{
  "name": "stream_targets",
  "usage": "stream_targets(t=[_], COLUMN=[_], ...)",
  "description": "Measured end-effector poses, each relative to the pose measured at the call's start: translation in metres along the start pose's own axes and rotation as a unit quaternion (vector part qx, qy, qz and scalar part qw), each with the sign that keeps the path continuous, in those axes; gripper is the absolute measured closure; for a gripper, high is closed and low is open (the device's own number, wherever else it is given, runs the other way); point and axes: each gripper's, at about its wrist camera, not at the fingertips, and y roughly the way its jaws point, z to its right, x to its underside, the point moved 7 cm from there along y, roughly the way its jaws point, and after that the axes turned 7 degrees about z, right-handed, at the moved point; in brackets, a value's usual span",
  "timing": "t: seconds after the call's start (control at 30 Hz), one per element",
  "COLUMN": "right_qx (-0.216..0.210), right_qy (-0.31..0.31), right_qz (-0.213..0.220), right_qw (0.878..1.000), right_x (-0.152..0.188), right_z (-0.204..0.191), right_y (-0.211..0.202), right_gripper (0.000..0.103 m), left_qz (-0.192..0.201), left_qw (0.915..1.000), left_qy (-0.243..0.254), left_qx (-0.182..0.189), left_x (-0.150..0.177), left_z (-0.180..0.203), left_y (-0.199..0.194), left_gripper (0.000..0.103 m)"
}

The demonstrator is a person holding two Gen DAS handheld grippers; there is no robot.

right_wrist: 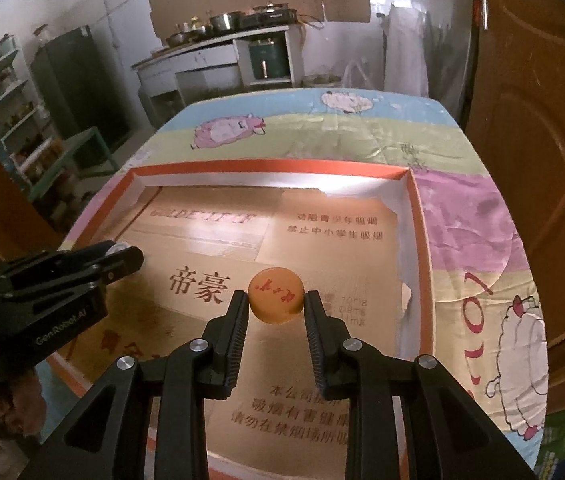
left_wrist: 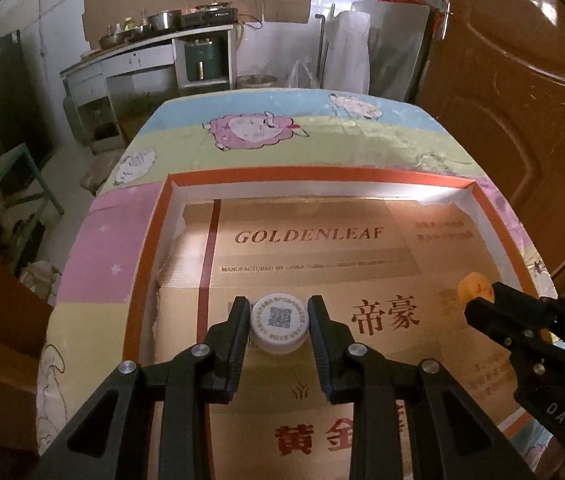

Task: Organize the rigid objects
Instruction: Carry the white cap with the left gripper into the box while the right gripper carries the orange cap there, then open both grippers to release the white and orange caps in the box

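Over the tray [left_wrist: 144, 280], left tool [left_wrist: 279, 322] pinches a white cap [left_wrist: 279, 323] (QR code legible only here); right tool [right_wrist: 275, 305] pinches an orange ball [right_wrist: 276, 300]

White cap [left_wrist: 279, 323], orange ball [right_wrist: 276, 300] — red marks
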Motion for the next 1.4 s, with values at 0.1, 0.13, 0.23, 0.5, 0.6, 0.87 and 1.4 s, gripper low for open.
stream_targets(t=[0.1,0.13,0.23,0.5,0.6,0.87,1.4], right_qx=[0.001,0.001,0.003,0.016,0.022,0.036,0.038], right_qy=[0.001,0.001,0.000,-0.007,-0.011,-0.031,-0.024], right_qz=[-0.004,-0.005,-0.006,-0.014,-0.014,-0.008,0.012], right_qw=[1.000,1.000,1.000,1.000,1.000,0.999,0.999], right_x=[0.001,0.001,0.002,0.005,0.006,0.012,0.023], right_z=[0.002,0.003,0.004,0.005,0.006,0.002,0.000], right_y=[0.005,0.007,0.010,0.020,0.021,0.020,-0.009], right_gripper=[0.074,0.074,0.074,0.074,0.073,0.064,0.049], left_qz=[-0.003,-0.004,-0.005,-0.002,0.010,0.002,0.016], left_qw=[1.0000,1.0000,1.0000,0.9997,0.9992,0.9996,0.9994], left_qy=[0.003,0.003,0.005,0.022,0.038,0.012,-0.003], left_qx=[0.000,0.001,0.000,-0.007,-0.008,0.026,0.032], left_x=[0.001,0.001,0.002,0.005,0.006,0.006,0.013], left_z=[0.000,0.000,0.000,0.003,0.004,-0.003,-0.005], left_y=[0.004,0.005,0.008,0.011,0.011,0.009,-0.019], left_gripper=[0.073,0.073,0.073,0.072,0.072,0.072,0.047])
